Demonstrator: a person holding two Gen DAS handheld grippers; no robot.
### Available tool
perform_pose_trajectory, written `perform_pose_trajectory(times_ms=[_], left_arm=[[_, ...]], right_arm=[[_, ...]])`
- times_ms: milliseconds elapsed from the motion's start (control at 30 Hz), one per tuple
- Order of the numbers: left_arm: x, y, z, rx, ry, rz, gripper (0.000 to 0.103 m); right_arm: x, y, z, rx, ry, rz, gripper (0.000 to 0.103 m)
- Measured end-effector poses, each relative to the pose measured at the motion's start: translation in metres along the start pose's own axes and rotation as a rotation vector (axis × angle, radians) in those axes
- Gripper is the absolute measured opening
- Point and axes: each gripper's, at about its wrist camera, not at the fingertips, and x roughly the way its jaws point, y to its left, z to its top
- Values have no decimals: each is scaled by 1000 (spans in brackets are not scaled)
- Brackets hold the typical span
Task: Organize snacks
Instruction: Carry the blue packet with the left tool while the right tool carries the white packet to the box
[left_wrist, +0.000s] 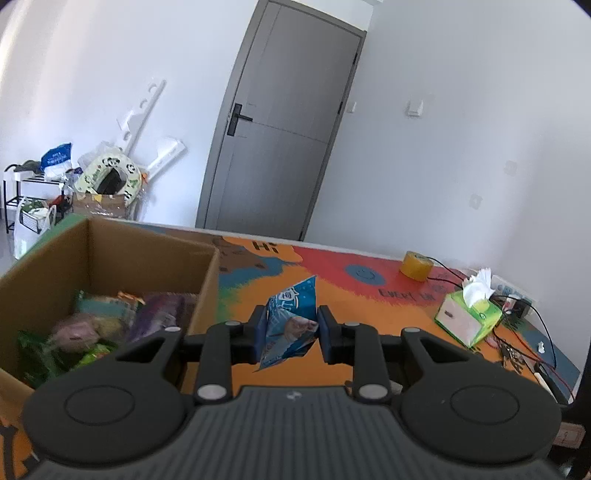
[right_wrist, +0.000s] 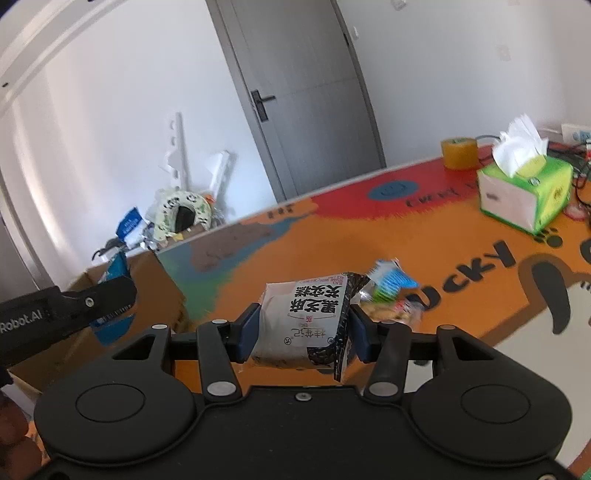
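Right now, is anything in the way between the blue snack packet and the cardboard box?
Nothing visible is. The left claw holds the blue snack packet just beside the cardboard box, whose top is open; only its near wall stands between them.

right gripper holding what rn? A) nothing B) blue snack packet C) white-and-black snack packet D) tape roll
C: the right gripper has its fingers shut on the white-and-black snack packet; the blue snack packet is in the left gripper.

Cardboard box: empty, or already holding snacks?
Holding snacks. The left wrist view shows several packets lying inside the box; they are blurred, so the count is unclear.
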Motion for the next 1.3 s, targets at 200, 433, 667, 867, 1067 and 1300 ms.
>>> perform_pose_trajectory(times_ms=[200,433,667,867,1067,1300], left_arm=[[-11,9,9,-4,-33,28,28],[-23,29,21,-17,-66,80,28],[-29,59,28,-56,-82,149,28],[-27,79,33,-76,-77,189,28],[-22,97,40,-83,-72,220,28],[-22,109,39,-109,-54,221,28]], right_arm=[[-3,14,8,-16,-26,34,50],[1,35,12,-42,-42,88,50],[9,60,14,-74,-44,140,50],[15,79,16,-105,-41,183,50],[18,95,19,-133,-45,203,50],[23,105,21,-150,-48,219,50]])
